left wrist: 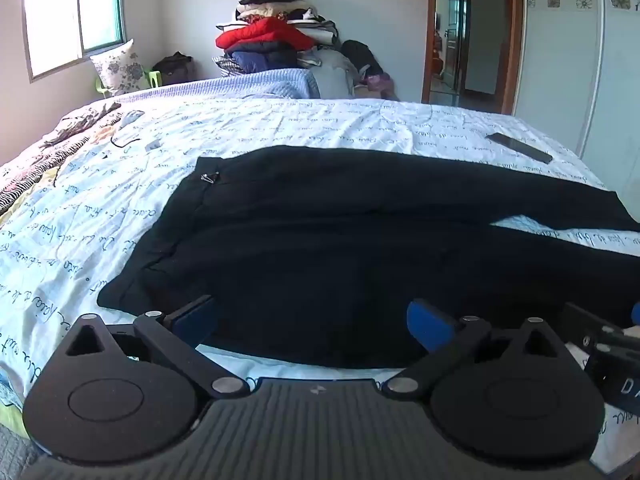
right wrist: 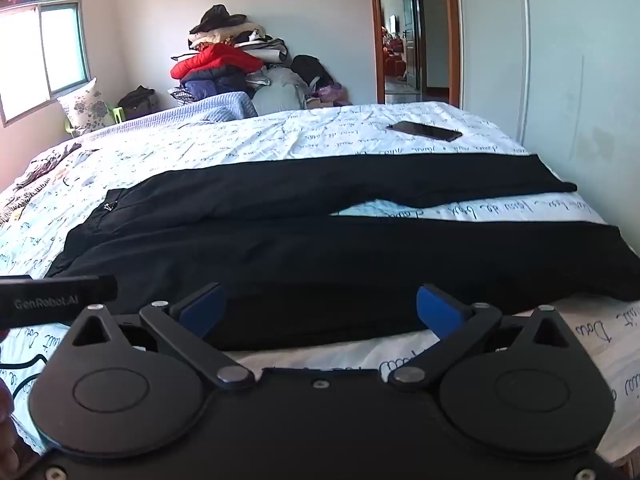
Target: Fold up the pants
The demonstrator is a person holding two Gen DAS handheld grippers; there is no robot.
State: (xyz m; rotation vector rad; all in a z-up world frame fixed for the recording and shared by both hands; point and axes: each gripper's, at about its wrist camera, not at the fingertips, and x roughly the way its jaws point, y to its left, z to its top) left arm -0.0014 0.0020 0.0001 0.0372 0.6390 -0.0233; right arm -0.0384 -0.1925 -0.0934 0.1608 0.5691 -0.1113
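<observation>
Black pants lie flat on the bed, waist to the left, two legs running right with a strip of sheet showing between them. They also show in the right wrist view. My left gripper is open, its blue pads wide apart over the near edge of the pants by the waist. My right gripper is open over the near edge of the near leg. Neither holds cloth. The left gripper's body shows at the left of the right wrist view.
The bed sheet is white with blue handwriting print. A black phone lies on the far right of the bed. A pile of clothes stands against the far wall. An open doorway is at the back right.
</observation>
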